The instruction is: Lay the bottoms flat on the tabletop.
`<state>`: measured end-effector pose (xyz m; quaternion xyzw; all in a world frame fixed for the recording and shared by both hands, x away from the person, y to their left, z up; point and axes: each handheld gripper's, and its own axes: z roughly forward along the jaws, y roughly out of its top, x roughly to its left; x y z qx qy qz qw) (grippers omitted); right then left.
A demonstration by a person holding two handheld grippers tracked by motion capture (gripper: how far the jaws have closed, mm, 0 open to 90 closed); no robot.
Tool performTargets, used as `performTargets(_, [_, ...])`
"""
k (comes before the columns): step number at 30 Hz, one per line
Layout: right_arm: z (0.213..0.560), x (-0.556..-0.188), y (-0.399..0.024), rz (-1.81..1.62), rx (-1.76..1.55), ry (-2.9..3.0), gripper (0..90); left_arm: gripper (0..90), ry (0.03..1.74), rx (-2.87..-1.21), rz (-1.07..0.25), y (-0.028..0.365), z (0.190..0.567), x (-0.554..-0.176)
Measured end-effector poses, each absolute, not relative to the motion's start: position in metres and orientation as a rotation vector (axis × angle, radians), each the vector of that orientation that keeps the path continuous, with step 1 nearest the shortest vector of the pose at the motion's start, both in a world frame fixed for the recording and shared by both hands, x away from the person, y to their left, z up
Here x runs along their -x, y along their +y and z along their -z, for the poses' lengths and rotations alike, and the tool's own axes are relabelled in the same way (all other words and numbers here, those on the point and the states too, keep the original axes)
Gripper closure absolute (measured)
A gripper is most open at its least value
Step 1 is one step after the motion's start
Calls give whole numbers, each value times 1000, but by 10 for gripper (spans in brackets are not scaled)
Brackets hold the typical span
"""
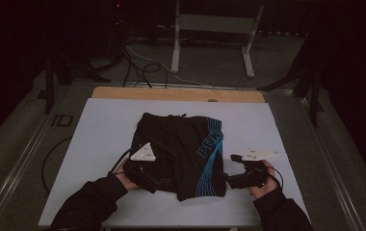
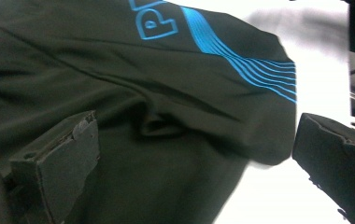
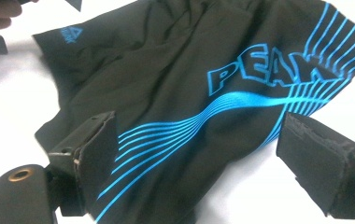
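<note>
I see black shorts (image 1: 178,154) with blue stripes lying flat at the middle of the white bench (image 1: 99,125). My left gripper (image 2: 194,154) hovers over their near left hem, fingers wide, holding nothing. My right gripper (image 3: 189,158) waits off their near right hem, fingers also wide. A shallow pinch (the fabric looks slippery) could slip or bunch the cloth.
</note>
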<state>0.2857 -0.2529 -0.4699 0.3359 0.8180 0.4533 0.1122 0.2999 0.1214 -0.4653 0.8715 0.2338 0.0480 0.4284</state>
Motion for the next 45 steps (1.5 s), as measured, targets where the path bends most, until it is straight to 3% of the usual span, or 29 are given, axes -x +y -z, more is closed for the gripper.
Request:
performTargets(22, [469, -360, -251, -1343, -1088, 2265, 137, 38, 922, -2128, -312, 173, 451, -364])
performTargets(29, [480, -387, -242, -1276, -1201, 2243, 107, 150, 1046, -2108, -351, 186, 466, -389])
performTargets(36, [493, -415, -241, -1206, -1295, 2202, 96, 156, 1162, -2059, -344, 198, 479, -422])
performTargets(41, [501, -431, -242, -1143, -1377, 2195, 291, 176, 1203, -2025, -339, 198, 481, -442])
performTargets(45, [507, -440, -243, -1130, -1424, 2183, 328, 200, 1234, -1999, -329, 197, 484, -456])
